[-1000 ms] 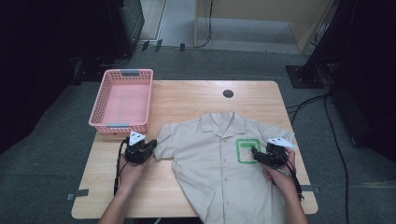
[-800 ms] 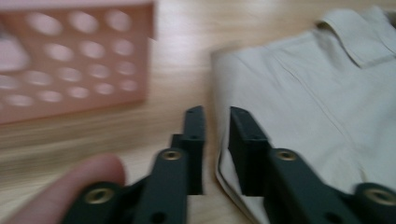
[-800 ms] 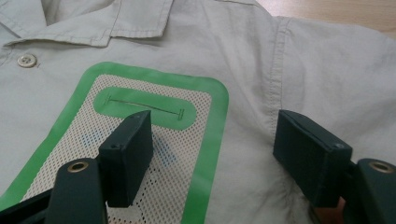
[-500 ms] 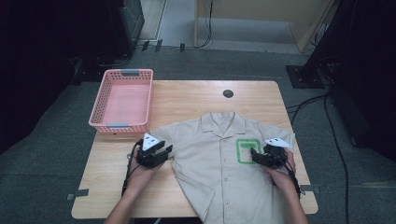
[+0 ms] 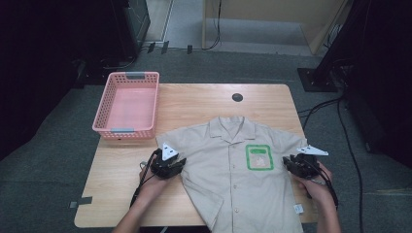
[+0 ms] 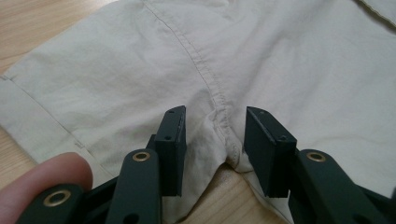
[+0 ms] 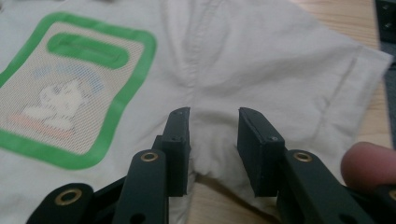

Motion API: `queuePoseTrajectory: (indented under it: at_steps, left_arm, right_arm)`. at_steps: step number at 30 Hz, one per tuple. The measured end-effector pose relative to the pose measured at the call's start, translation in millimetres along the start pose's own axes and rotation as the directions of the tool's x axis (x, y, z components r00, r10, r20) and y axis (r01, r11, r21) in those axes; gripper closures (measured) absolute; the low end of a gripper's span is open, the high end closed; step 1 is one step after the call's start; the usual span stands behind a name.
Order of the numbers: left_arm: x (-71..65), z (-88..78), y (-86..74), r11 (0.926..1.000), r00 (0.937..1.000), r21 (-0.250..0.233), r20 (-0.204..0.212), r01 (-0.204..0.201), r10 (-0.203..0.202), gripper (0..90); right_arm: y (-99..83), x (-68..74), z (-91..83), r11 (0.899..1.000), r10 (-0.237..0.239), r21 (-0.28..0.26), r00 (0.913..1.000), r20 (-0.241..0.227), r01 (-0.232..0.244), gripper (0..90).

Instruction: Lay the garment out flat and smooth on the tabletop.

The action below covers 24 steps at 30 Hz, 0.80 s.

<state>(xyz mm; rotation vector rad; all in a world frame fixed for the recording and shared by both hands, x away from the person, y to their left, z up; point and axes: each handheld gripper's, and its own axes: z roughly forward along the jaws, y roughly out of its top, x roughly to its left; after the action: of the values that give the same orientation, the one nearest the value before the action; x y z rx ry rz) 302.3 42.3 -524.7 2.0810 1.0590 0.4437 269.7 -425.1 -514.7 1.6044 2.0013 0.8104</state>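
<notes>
1. Now a beige short-sleeved shirt [image 5: 233, 170] lies flat, front up, on the wooden table [image 5: 194, 102], its collar toward the far edge and its hem reaching the near edge.
2. A green-framed chest patch [image 5: 259, 157] sits on the shirt's front, on the side nearer the right gripper; in the right gripper view [image 7: 74, 88] it shows a pale printed figure inside the green border.
3. At the shirt's left armpit, the left gripper [image 5: 180, 165] rests where sleeve meets body. In the left gripper view the left gripper [image 6: 214, 140] has its jaws apart, straddling the puckered armpit seam [image 6: 224, 140]; the cloth sits between the pads, but they do not press on it.
4. At the opposite armpit, the right gripper [image 5: 287, 163] meets the cloth. In the right gripper view the right gripper [image 7: 214, 140] has jaws that have just been closing, with a fold of the shirt's underarm fabric between them; a gap remains on either side of the cloth, so no grip shows.
5. A fingertip [image 6: 44, 179] shows at the lower left of the left gripper view.
6. A pink plastic basket [image 5: 104, 109] stands on the table's far left corner, well apart from the shirt's left sleeve [image 5: 170, 141].
7. A small dark round disc [image 5: 237, 97] sits in the tabletop beyond the collar.
</notes>
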Motion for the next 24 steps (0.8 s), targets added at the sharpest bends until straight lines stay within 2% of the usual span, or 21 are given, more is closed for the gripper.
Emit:
queuePoseTrajectory:
  at_steps: [2,4,9,15,18,21,24]
  left_arm:
    - [-0.3,0.5,-0.1,1.0,1.0,-0.004,-0.008,0.0,0.0,60.3]
    - [-0.4,1.7,-0.7,0.9998,0.9998,-0.013,-0.016,-0.013,0.012,60.9]
    - [3.5,5.7,1.5,0.9997,0.9997,-0.024,-0.026,0.0,-0.001,61.1]
    - [7.6,15.3,10.2,0.9997,0.9988,-0.024,-0.049,0.007,-0.008,61.5]
    - [10.7,21.4,15.9,0.9997,0.9992,-0.023,-0.041,-0.004,0.003,61.5]
    - [14.2,29.0,22.5,0.9997,0.9988,-0.023,-0.048,0.002,-0.003,61.4]
    - [16.1,36.2,29.0,0.9996,0.9975,-0.026,-0.07,0.011,-0.013,61.3]
  right_arm:
    - [-1.5,3.7,4.0,0.999,-0.03,0.015,0.9996,0.002,0.03,69.9]
    - [-2.4,4.9,6.9,1.0,-0.005,-0.015,0.9999,-0.009,0.005,73.7]
    - [-4.6,5.1,14.0,0.996,0.046,-0.082,0.999,0.002,-0.045,74.9]
    - [-0.4,7.0,22.7,0.989,0.087,-0.12,0.9954,0.041,-0.081,75.3]
    - [3.7,5.3,27.8,0.988,0.096,-0.13,0.9941,0.05,-0.089,75.3]
    - [7.6,4.7,31.4,0.987,0.1,-0.132,0.9923,0.073,-0.09,75.1]
    - [10.7,7.9,34.3,0.99,0.071,-0.133,0.9897,0.124,-0.054,71.2]
